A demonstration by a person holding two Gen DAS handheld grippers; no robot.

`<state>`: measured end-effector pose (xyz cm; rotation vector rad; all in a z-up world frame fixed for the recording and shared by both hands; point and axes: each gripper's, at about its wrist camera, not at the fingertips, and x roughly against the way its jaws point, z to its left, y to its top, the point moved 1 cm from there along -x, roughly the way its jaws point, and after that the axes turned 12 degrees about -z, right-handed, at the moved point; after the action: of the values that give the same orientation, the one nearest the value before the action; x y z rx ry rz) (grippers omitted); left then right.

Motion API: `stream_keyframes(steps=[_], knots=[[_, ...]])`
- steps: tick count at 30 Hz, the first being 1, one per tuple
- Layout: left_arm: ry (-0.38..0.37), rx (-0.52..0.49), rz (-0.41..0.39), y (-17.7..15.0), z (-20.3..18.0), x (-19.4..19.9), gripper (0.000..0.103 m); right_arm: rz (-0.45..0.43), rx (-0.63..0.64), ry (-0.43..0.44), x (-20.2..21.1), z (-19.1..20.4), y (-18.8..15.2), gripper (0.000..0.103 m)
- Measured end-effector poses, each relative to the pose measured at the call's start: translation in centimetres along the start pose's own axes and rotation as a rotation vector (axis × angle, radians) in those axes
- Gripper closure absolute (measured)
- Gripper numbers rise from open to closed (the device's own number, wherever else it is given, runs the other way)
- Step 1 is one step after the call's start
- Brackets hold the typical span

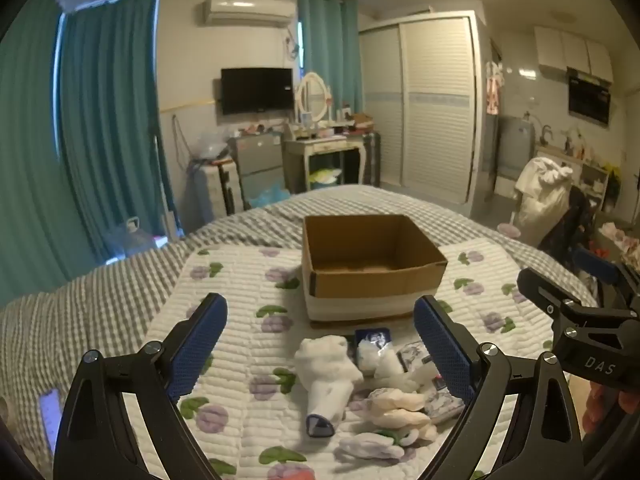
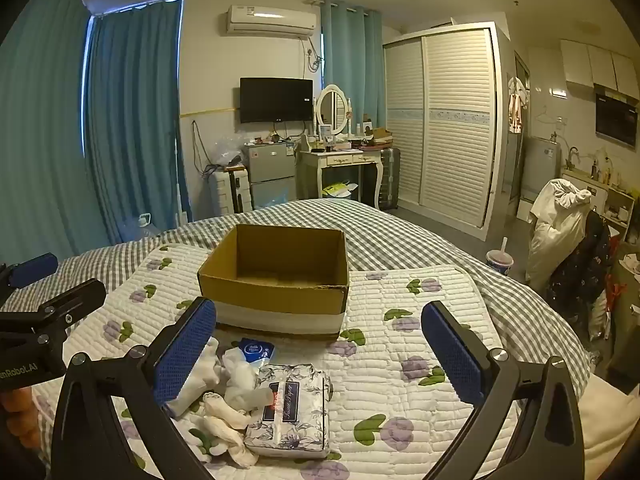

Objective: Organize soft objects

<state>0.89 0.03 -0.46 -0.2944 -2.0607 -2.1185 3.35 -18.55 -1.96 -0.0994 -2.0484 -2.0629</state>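
On the quilt [image 2: 420, 292], nearest the cameras: a loose pile of soft items, nothing picked yet. Left gripper [image 1: 320, 344] has its jaws spread wide, empty, hovering above the pile. Right gripper [image 2: 320, 352] likewise wide apart and empty, hovering over the tissue pack [image 2: 292, 412].

Pile contents, near to far:
- pale gloves or socks [image 1: 396, 412], crumpled, overlapping each other
- white sock with a dark toe [image 1: 328, 380], bunched at the top
- floral soft tissue pack, lying flat, touching the pale pieces on its left
- small blue packet [image 2: 256, 350], just beside the box's near wall

Step, as I judge it: start of sorting, approach before the first grasp. Next move likely calls for lowering one gripper onto a single item, closing on a fold, not the whole heap. Pieces overlap, so the risk is dragging a neighbour along.

Beyond the pile: open cardboard box [image 2: 276, 292], upright, inside looks empty, presumably the target. Clear drop from above.
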Motion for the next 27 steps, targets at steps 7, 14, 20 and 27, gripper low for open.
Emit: stream_keyframes(steps=[7,14,20,27], knots=[[0.004,-0.005,0.005,0.04,-0.09,-0.13,0.007,0.012,0.001,-0.004,-0.11,0.17,-0.09,0.000],[0.005,-0.003,0.003,0.01,-0.04,-0.28,0.007,0.008,-0.002,0.000,-0.13,-0.05,-0.20,0.000],[0.005,-0.004,0.003,-0.09,-0.17,-0.21,0.007,0.009,-0.005,0.001,-0.27,-0.20,-0.45,0.000],[0.010,-0.004,0.001,0.50,0.30,0.04,0.007,0.012,-0.006,0.000,-0.35,-0.19,-0.55,0.000]])
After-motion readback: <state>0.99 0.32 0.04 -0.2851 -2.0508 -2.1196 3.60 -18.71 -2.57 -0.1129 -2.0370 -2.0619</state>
